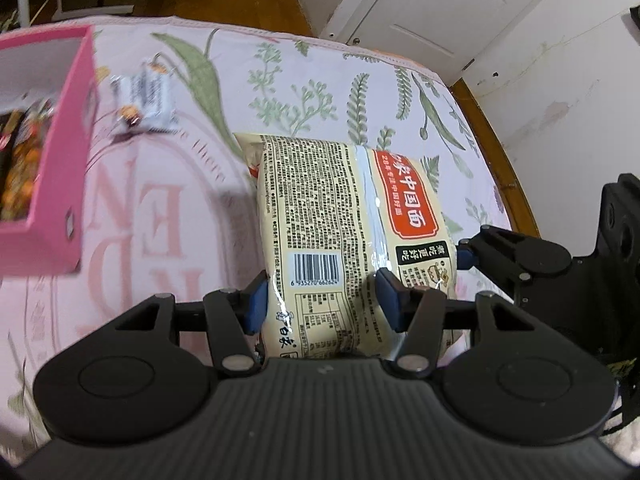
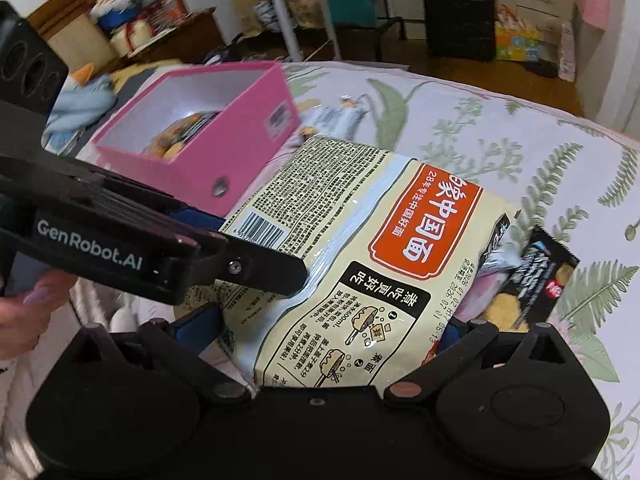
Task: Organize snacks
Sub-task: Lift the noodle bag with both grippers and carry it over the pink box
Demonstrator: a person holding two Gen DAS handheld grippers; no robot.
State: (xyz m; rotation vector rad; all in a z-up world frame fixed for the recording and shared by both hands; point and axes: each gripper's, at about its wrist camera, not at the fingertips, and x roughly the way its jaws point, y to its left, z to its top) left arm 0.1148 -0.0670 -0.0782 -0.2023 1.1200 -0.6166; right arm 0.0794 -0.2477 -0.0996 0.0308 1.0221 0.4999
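Observation:
A cream noodle packet (image 1: 320,208) with a red label hangs above the floral bedsheet (image 1: 280,72). My left gripper (image 1: 322,302) is shut on its near end, blue pads pressing both sides by the barcode. My right gripper (image 2: 324,328) spans the packet (image 2: 360,264) across its width, jaws wide and a pad at each edge. To the left stands the pink box (image 1: 60,168), open-topped with snacks inside, also seen as the pink box (image 2: 224,136) beyond the packet. A small white snack packet (image 1: 148,96) lies on the sheet beside the box. A dark crisp packet (image 2: 532,280) lies half hidden behind the noodle packet's right edge.
The bed ends at a wooden floor (image 1: 304,16) with a white door (image 1: 420,8) beyond. In the right wrist view a black suitcase (image 2: 456,8), a desk leg and cluttered shelves stand past the bed. A person's hand (image 2: 24,304) holds the left gripper.

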